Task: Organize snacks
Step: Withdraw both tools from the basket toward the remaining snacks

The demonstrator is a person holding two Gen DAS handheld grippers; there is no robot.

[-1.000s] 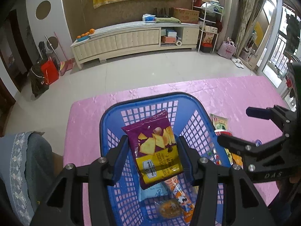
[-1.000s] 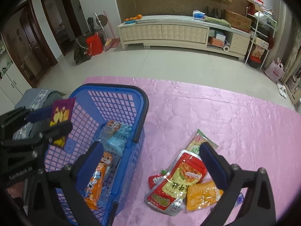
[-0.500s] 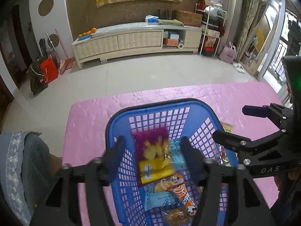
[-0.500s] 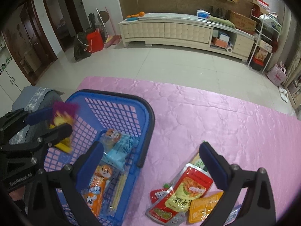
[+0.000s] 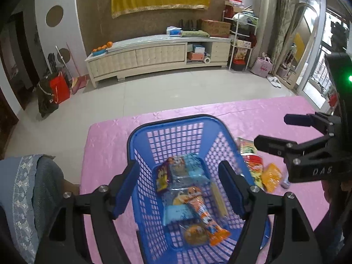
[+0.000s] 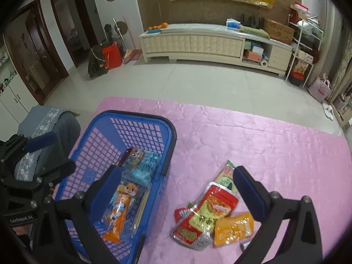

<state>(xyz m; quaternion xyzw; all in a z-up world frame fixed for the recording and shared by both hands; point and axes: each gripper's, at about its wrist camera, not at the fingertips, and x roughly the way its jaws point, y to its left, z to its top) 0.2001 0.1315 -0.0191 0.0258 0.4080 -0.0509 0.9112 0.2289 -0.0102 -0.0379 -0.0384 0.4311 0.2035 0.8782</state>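
Only the left view shows the purple chip bag (image 5: 162,177) inside the basket (image 5: 176,122)

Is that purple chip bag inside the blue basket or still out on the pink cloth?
Inside. The purple chip bag lies in the blue basket, beside the other packets, its edge against the left wall.

A blue lattice basket (image 6: 169,136) is sitting on the pink quilted counter (image 6: 264,145); beside the basket, red (image 6: 211,211) and orange (image 6: 233,228) packets are showing.
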